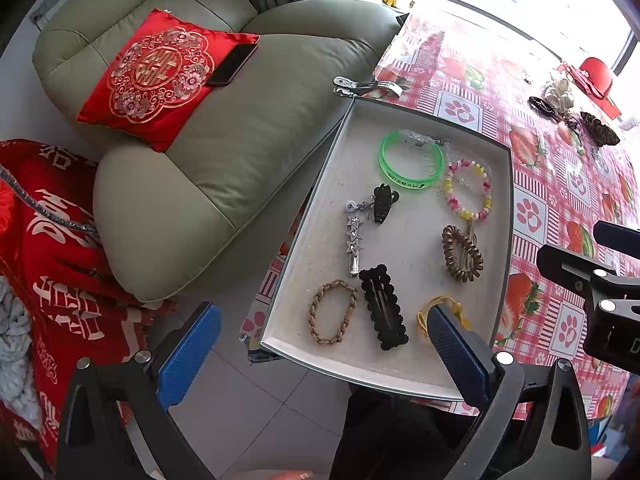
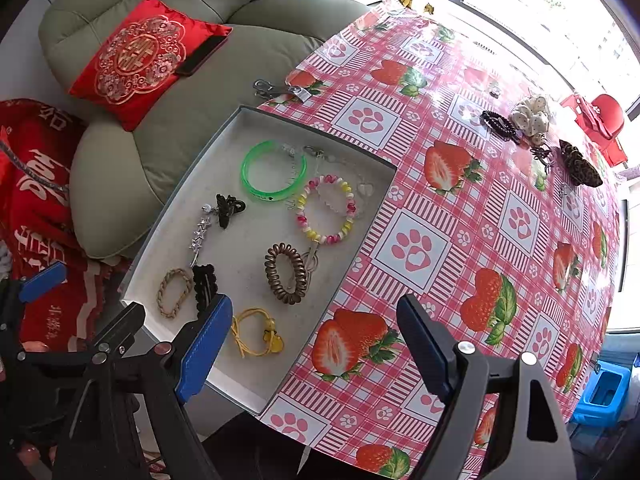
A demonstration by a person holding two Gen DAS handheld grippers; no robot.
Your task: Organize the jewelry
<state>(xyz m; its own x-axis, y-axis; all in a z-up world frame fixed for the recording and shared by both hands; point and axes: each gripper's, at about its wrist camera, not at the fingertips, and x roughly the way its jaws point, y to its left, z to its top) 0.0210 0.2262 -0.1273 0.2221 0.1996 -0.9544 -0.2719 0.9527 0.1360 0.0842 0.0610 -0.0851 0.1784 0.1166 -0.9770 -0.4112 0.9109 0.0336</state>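
Observation:
A shallow grey tray (image 1: 344,128) (image 2: 224,128) sits at the table's near-left corner. It holds a green bangle (image 1: 412,160) (image 2: 274,176), a pink-yellow bead bracelet (image 1: 468,190) (image 2: 326,216), a brown coil hair tie (image 1: 462,254) (image 2: 286,274), a star clip (image 1: 354,240), a black scalloped clip (image 1: 382,312), a braided band (image 1: 332,312) (image 2: 174,292) and a yellow hair tie (image 2: 256,332). Several more hair pieces (image 2: 532,124) lie at the table's far right. My left gripper (image 1: 324,344) hangs open above the tray's near edge. My right gripper (image 2: 316,344) is open and empty above the tray's right edge.
The table wears a red checked strawberry cloth (image 2: 440,240). A metal clip (image 2: 280,90) lies beyond the tray at the table edge. A green sofa (image 1: 224,140) with a red cushion (image 1: 160,76) and a phone (image 1: 232,65) stands left. A blue bin (image 2: 604,392) is low right.

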